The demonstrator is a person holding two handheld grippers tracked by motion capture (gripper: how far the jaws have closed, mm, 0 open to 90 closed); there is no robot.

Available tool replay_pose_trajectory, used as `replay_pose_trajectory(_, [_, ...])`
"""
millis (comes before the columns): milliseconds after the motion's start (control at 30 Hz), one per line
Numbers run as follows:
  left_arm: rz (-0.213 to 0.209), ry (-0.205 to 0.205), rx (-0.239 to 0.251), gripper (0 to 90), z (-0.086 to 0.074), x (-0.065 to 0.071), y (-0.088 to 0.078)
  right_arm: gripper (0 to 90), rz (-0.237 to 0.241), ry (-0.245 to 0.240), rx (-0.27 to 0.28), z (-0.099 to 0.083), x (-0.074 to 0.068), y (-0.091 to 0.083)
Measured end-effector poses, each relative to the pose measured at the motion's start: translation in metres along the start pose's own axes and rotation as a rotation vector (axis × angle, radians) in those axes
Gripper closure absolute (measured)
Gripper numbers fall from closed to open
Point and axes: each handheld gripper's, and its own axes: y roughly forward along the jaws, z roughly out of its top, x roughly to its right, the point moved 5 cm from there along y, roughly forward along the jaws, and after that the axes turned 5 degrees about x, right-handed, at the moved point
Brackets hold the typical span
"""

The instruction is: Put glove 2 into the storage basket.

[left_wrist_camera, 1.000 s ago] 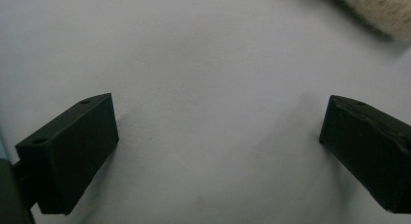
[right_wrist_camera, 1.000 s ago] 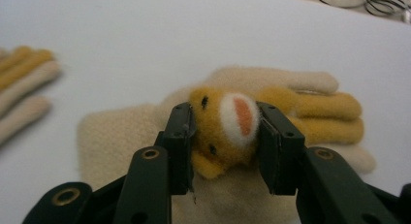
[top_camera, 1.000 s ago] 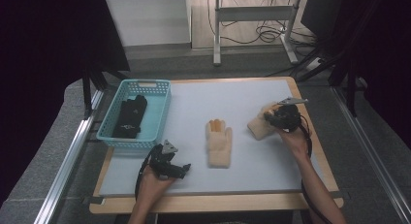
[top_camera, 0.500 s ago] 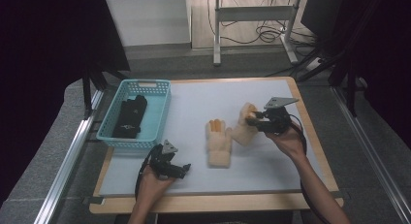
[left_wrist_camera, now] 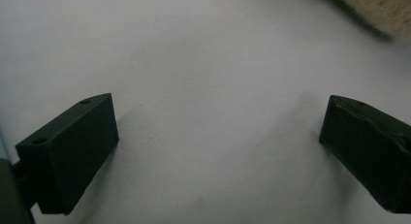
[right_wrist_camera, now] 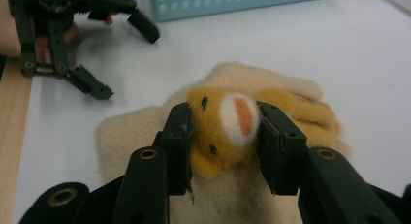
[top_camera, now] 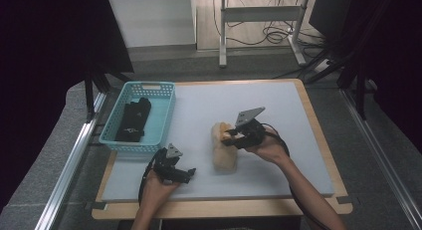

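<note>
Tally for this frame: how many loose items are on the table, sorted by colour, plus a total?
Cream-yellow gloves: 2, one held in the right tool as the held glove, one lying under it as the flat glove.
Black gloves: 1 bundle, the black gloves; how many pieces I cannot tell.
Teal basket: 1.
Total: 4.

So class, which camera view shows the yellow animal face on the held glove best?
The right gripper view: the right hand-held gripper clamps the glove, face up close. The high view shows the glove small, its face unreadable. The left gripper view catches a cream edge.
</note>
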Motion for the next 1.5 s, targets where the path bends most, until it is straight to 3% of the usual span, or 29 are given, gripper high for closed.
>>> replay_pose_trajectory(100, [0.0, -0.002, 0.0, 0.6, 0.0, 0.0, 0.0, 50.6, 0.007, 0.011, -0.073, -0.007, -0.002, 0.018])
replay_pose_trajectory(133, [0.0, -0.002, 0.001, 0.6, 0.0, 0.0, 0.0, 45.5, -0.013, 0.014, -0.089, -0.01, -0.002, 0.022])
replay_pose_trajectory(233, [0.0, 0.001, -0.001, 0.6, 0.0, 0.0, 0.0, 41.9, -0.035, 0.038, -0.046, -0.006, 0.002, 0.016])
replay_pose_trajectory(267, [0.0, 0.001, -0.001, 0.6, 0.0, 0.0, 0.0, 41.6, -0.075, 0.066, -0.021, -0.003, 0.007, 0.01])
replay_pose_trajectory(333, [0.0, -0.002, -0.001, 0.6, 0.0, 0.0, 0.0, 42.6, -0.13, 0.114, 0.004, 0.001, 0.016, 0.0])
replay_pose_trajectory(400, [-0.001, -0.002, -0.001, 0.6, 0.0, 0.0, 0.0, 49.3, -0.179, 0.152, 0.009, 0.002, 0.024, -0.007])
replay_pose_trajectory(467, [0.0, -0.002, -0.001, 0.6, 0.0, 0.0, 0.0, 57.0, -0.192, 0.182, 0.019, 0.001, 0.027, -0.011])
replay_pose_trajectory(633, [0.0, 0.001, -0.001, 0.6, 0.0, 0.0, 0.0, 58.4, -0.171, 0.194, 0.017, -0.004, 0.012, -0.012])
replay_pose_trajectory(667, [0.0, 0.001, -0.001, 0.6, 0.0, 0.0, 0.0, 56.8, -0.171, 0.194, 0.021, -0.005, 0.008, -0.011])
replay_pose_trajectory(700, [0.0, 0.001, -0.001, 0.6, 0.0, 0.0, 0.0, 51.9, -0.17, 0.227, 0.025, -0.005, -0.001, -0.007])
replay_pose_trajectory(867, [0.001, -0.001, 0.0, 0.6, 0.0, 0.0, 0.0, 41.8, -0.169, 0.274, 0.024, -0.008, -0.015, 0.007])
replay_pose_trajectory(967, [0.0, -0.002, 0.003, 0.6, 0.0, 0.0, 0.0, 43.8, -0.227, 0.218, -0.017, -0.011, -0.02, 0.022])
replay_pose_trajectory(1000, [0.0, -0.002, 0.002, 0.6, 0.0, 0.0, 0.0, 53.6, -0.25, 0.189, -0.041, -0.012, -0.021, 0.026])
replay_pose_trajectory(1067, [0.001, -0.002, 0.002, 0.6, 0.0, 0.0, 0.0, 61.2, -0.288, 0.146, -0.054, -0.012, -0.023, 0.029])
replay_pose_trajectory(1167, [0.001, -0.002, 0.002, 0.6, 0.0, 0.0, 0.0, 64.3, -0.319, 0.118, -0.059, -0.007, -0.021, 0.025])
replay_pose_trajectory(1233, [0.001, -0.002, 0.002, 0.6, 0.0, 0.0, 0.0, 64.4, -0.335, 0.124, -0.051, -0.003, -0.015, 0.014])
replay_pose_trajectory(1367, [0.0, 0.0, -0.001, 0.6, 0.0, 0.0, 0.0, 63.7, -0.32, 0.137, -0.051, -0.005, -0.008, 0.009])
replay_pose_trajectory(1500, [0.0, -0.002, -0.001, 0.6, 0.0, 0.0, 0.0, 56.5, -0.28, 0.142, -0.058, -0.012, -0.005, 0.018])
